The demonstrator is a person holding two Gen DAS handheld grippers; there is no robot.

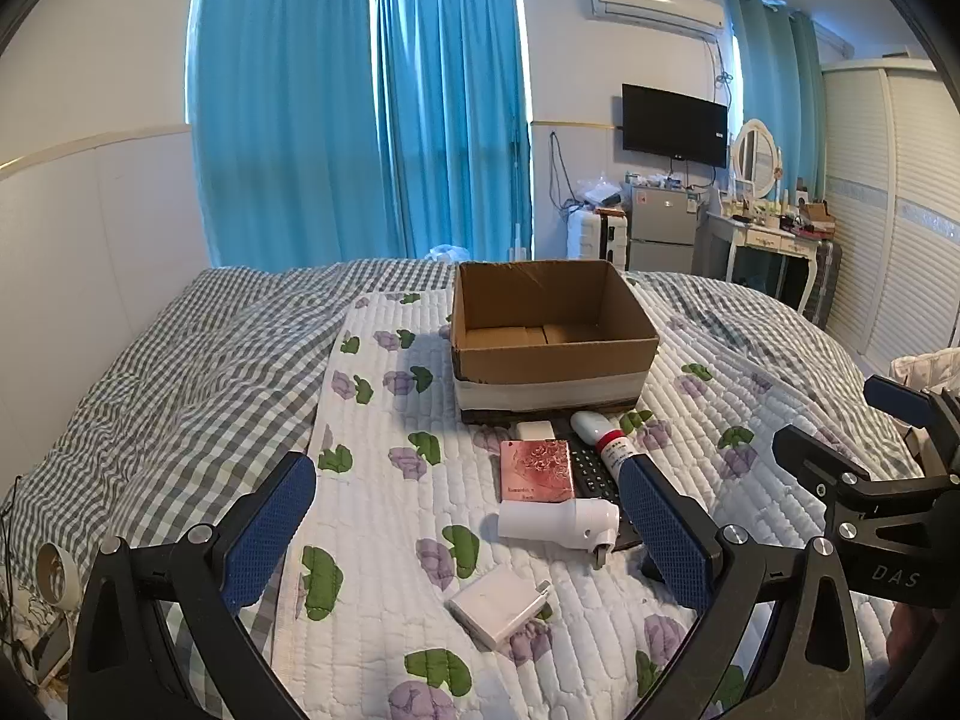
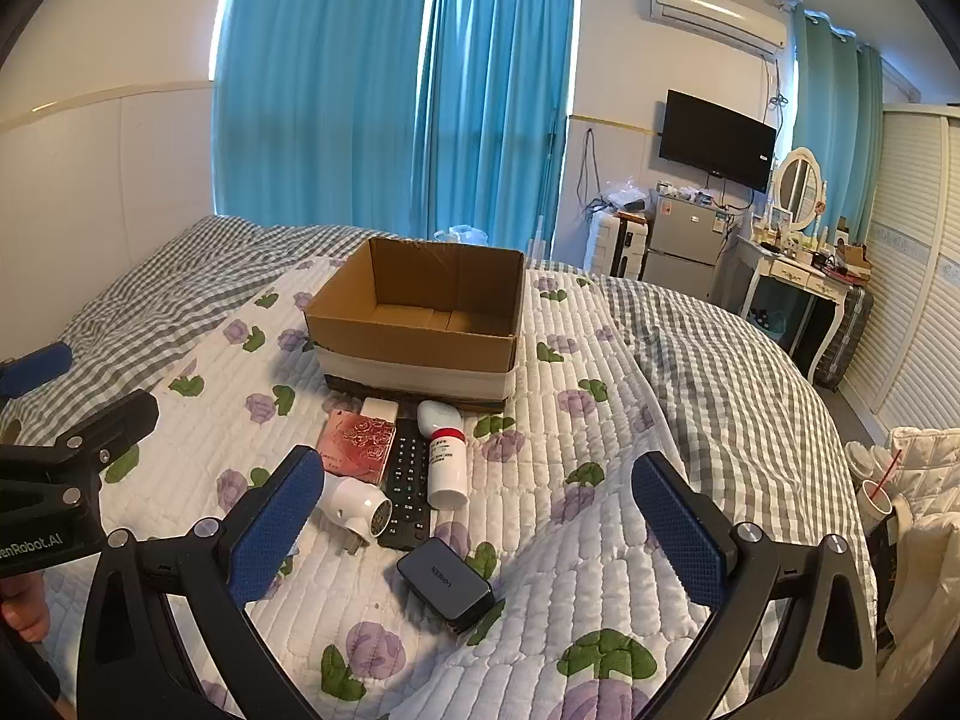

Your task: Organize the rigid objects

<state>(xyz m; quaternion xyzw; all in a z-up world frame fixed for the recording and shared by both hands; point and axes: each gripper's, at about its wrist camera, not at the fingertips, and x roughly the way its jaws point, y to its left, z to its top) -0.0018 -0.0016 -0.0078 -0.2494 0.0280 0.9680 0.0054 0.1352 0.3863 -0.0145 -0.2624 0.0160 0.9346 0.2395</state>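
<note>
An empty cardboard box (image 1: 552,330) (image 2: 420,318) stands on the flowered quilt. In front of it lie a small white block (image 1: 536,430) (image 2: 379,409), a pink rose-print box (image 1: 536,471) (image 2: 359,447), a black remote (image 1: 591,474) (image 2: 410,480), a white bottle with a red band (image 1: 606,435) (image 2: 445,456) and a white plug-in device (image 1: 558,521) (image 2: 354,504). A white charger (image 1: 498,603) lies between my left gripper's (image 1: 474,534) open fingers. A dark grey charger (image 2: 447,585) lies between my right gripper's (image 2: 480,522) open fingers. Neither gripper touches anything.
A grey checked bedspread (image 1: 180,372) covers the bed around the quilt (image 2: 576,480). Blue curtains (image 1: 360,120), a fridge (image 2: 690,234), a TV (image 2: 717,141) and a dressing table (image 2: 792,276) stand beyond the bed. White clothing and a cup (image 2: 876,495) lie at the right edge.
</note>
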